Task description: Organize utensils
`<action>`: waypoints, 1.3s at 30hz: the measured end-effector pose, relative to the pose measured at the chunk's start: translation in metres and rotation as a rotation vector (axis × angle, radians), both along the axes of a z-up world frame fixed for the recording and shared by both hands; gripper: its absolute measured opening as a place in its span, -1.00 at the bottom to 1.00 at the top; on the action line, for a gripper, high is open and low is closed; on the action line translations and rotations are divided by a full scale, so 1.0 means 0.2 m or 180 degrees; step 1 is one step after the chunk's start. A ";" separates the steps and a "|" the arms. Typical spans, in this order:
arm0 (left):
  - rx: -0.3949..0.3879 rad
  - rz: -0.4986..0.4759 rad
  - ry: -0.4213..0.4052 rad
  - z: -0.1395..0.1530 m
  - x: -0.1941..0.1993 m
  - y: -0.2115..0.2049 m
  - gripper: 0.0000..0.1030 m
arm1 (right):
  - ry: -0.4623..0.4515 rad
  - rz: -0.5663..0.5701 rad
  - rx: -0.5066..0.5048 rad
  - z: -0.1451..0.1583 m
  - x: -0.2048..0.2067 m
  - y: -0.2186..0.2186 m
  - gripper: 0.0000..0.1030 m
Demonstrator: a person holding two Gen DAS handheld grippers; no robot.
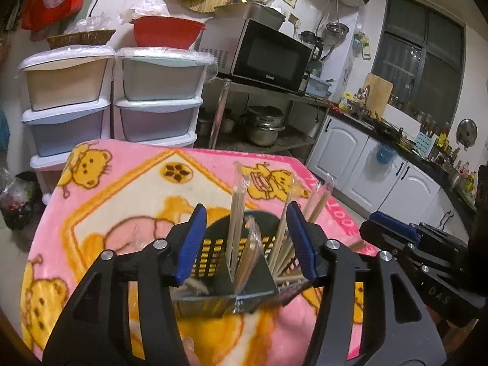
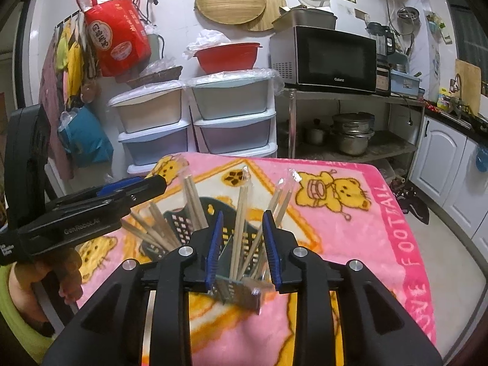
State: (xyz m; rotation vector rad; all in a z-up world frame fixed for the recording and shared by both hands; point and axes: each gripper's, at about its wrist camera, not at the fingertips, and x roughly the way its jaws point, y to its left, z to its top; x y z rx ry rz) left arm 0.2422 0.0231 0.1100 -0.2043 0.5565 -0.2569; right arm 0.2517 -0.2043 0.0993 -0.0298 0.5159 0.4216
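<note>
— Left gripper (image 1: pixel 245 241)? Right gripper (image 2: pixel 242 245)?

— Both spread wide, gripping nothing; hovering just above the black perforated utensil holder (image 1: pixel 213 244), presumably to drop or sort.

— And the chopsticks (image 2: pixel 241 228)?

— Standing tilted in the holder's compartments, split by a divider (image 1: pixel 244 277); some bare wood, some wrapped in clear sleeves (image 1: pixel 238 201). Leaning outward, likely for want of support.

— Holder's place?

— Resting on the pink bear-print blanket (image 2: pixel 350 244), near its front edge. Looks largely sorted.
</note>
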 end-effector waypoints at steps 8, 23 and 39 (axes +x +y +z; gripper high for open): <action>0.0058 -0.0092 0.0017 0.00 -0.12 0.03 0.25 | 0.0018 0.0038 -0.0051 -0.02 -0.11 -0.02 -0.30; 0.0247 -0.0088 0.0043 -0.07 -0.30 0.05 0.77 | 0.0070 0.0049 -0.0062 -0.11 -0.27 -0.03 0.09; 0.0270 -0.0038 0.0248 -0.26 -0.40 0.08 0.79 | 0.0200 0.0009 -0.0093 -0.28 -0.34 -0.04 0.28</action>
